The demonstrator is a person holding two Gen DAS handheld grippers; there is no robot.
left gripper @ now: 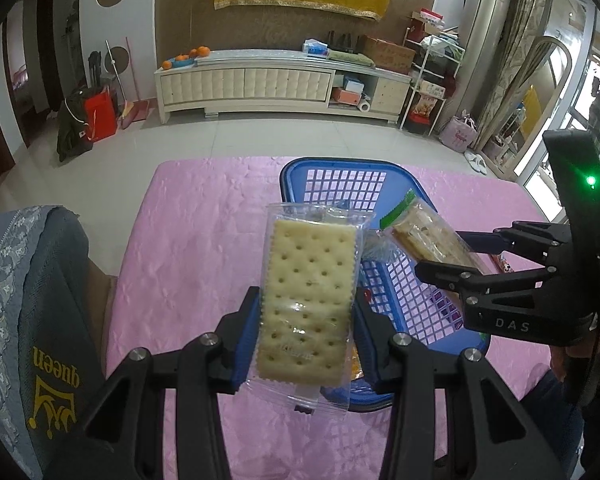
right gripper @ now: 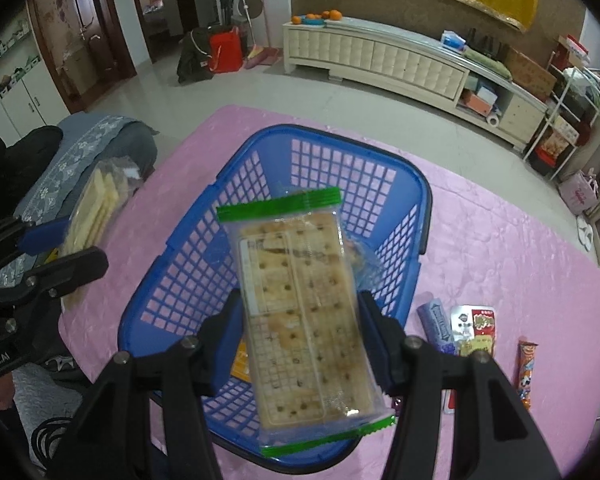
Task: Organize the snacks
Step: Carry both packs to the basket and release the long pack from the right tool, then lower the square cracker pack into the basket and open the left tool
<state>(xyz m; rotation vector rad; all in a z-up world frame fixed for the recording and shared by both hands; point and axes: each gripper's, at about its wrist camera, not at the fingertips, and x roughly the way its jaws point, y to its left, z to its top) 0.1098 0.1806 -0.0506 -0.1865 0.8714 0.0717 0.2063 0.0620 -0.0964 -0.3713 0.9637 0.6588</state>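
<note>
1. Left wrist view: left tongs (left gripper: 306,332) are clamped on the clear-wrapped cracker pack (left gripper: 310,300), pads on its long edges, pack standing up out of the jaws. It hangs above the near-left rim of the blue basket (left gripper: 296,172), which sits on the pink-covered counter (left gripper: 204,208).
2. Same view: right tongs (left gripper: 456,256) come in from the right, roughly level, clamped on the green-sealed cracker pack (left gripper: 424,236) above the basket.
3. Right wrist view: right tongs (right gripper: 300,344) grip the green-sealed cracker pack (right gripper: 304,312) by its long sides, directly over the basket (right gripper: 204,216) interior. Pose is tipped down toward the basket floor.
4. Same view: left tongs (right gripper: 66,240) with the clear pack (right gripper: 92,216) sit off the basket's left rim. Loose snacks (right gripper: 474,332) lie near the counter's right edge, beside the basket.
5. Likely step: drop both packs in. Lower each inside the walls before opening so crackers don't crack; go one at a time, so the packs don't collide; lay flat, not on end.
</note>
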